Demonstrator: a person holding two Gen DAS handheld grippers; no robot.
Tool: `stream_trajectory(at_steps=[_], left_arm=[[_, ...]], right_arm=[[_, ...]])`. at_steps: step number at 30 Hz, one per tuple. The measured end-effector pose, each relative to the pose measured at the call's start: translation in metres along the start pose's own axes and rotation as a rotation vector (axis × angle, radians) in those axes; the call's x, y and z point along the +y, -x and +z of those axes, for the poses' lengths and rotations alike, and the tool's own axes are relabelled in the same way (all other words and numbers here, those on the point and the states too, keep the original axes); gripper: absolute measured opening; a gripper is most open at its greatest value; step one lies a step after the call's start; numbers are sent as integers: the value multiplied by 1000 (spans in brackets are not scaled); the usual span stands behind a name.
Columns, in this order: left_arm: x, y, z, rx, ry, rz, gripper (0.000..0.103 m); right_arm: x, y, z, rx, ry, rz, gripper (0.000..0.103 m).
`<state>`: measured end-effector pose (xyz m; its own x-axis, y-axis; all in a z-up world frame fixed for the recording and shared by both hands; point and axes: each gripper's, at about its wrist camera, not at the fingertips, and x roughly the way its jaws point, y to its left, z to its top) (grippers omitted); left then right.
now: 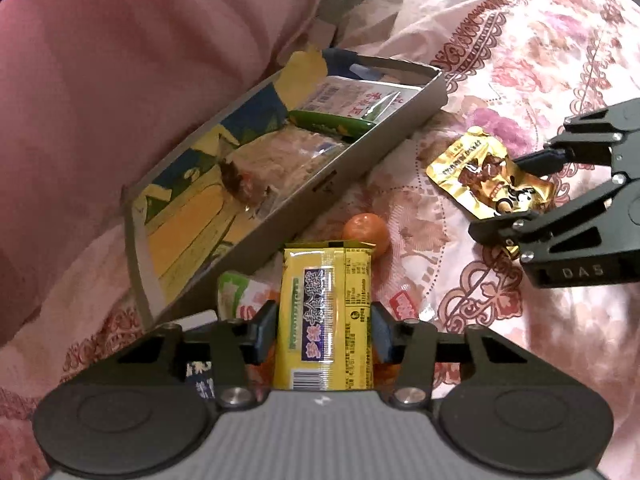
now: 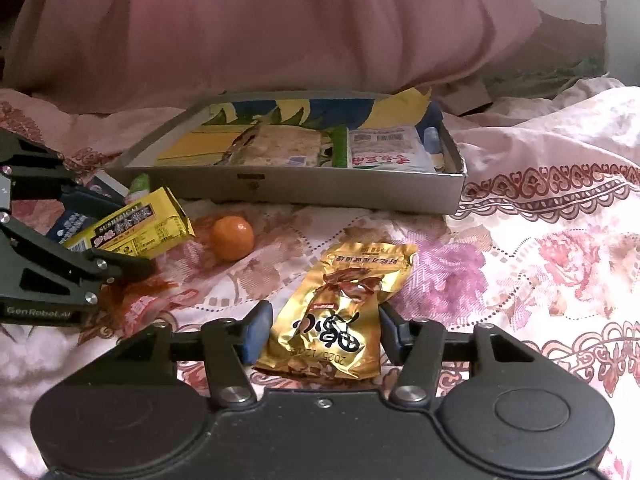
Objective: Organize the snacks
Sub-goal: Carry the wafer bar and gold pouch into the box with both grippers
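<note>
While I am looking along my left gripper [image 1: 326,330], its blue pads are closing narrowly on the sides of the yellow snack bar [image 1: 326,312], which is lying lengthwise between them, just in front of the cardboard tray [image 1: 360,152]. The pads appear to be touching the wrapper, so I am judging the grip made. To do this well, I should be squeezing the bar at its middle, lifting it level, and clearing the tray's near wall before lowering it into the bare end. The wrapper's writing is Chinese, and I cannot read it. Across from the tray, "DAS" is showing on my other gripper's body.

In the right view, my right gripper [image 2: 322,334] is standing half open around the gold pouch [image 2: 340,312], in front of the tray; its right pad seems to be touching, the left standing just clear. "2025" is printed on the pouch, and "GenRobot.AI" on my left gripper. The small orange [image 2: 232,238] is lying between pouch and bar.
</note>
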<state>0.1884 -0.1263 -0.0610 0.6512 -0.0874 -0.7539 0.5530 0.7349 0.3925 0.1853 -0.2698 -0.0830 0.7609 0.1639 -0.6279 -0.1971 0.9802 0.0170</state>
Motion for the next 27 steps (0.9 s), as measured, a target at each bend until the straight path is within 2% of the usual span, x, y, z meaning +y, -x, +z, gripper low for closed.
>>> stream_trajectory(at_steps=[12,18,24,27], left_arm=[[9,18,-21,-39,192,5,52],[14,30,-27,-58,325,-34,52],[21,38,-23,-108,397,-22,52],[28,38,-11,-137,413,8,52]], right_arm=[[13,21,4,-122,48,34,58],[19,26,7,-177,89,45,58],[22,31,13,-250,119,40,58],[16,33,18,-278,85,61,58]])
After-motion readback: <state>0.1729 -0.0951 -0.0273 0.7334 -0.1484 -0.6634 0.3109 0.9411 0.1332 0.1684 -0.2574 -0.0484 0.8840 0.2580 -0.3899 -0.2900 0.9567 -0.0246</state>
